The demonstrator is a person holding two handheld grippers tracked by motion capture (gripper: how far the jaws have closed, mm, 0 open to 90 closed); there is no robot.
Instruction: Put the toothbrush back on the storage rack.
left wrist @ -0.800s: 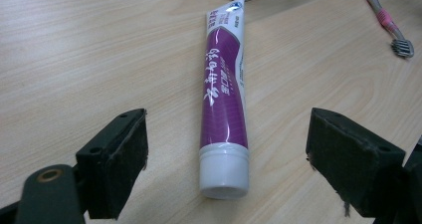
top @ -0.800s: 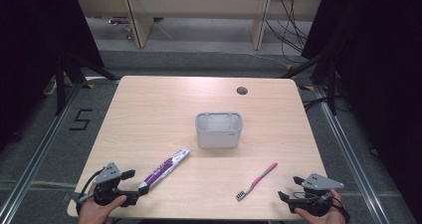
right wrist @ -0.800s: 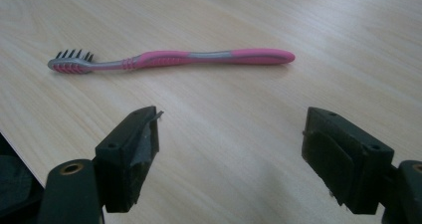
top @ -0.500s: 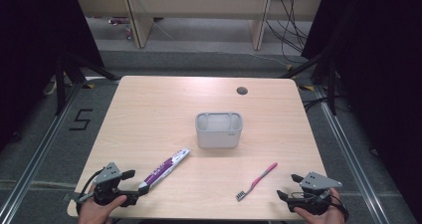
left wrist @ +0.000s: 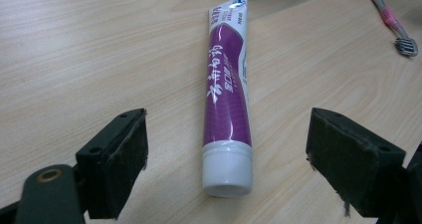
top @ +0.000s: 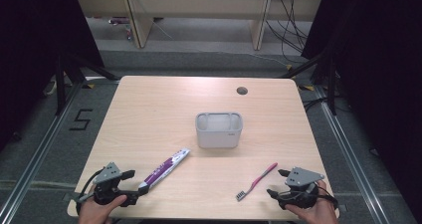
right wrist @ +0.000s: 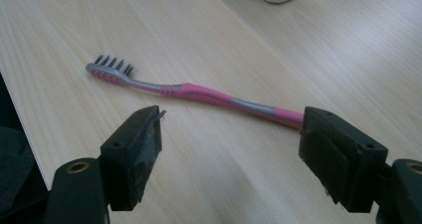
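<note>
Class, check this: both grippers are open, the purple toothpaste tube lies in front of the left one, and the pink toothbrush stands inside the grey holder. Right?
Not quite. The toothbrush lies flat on the table, outside the holder, as the high view shows. The rest holds.

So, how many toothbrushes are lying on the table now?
1. The pink toothbrush lies near the table's front edge, just ahead of the right gripper. The grey container's inside is hard to see.

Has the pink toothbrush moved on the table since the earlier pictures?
No. In the high view the pink toothbrush lies at the same slant, right of and nearer than the grey container, as before.
</note>
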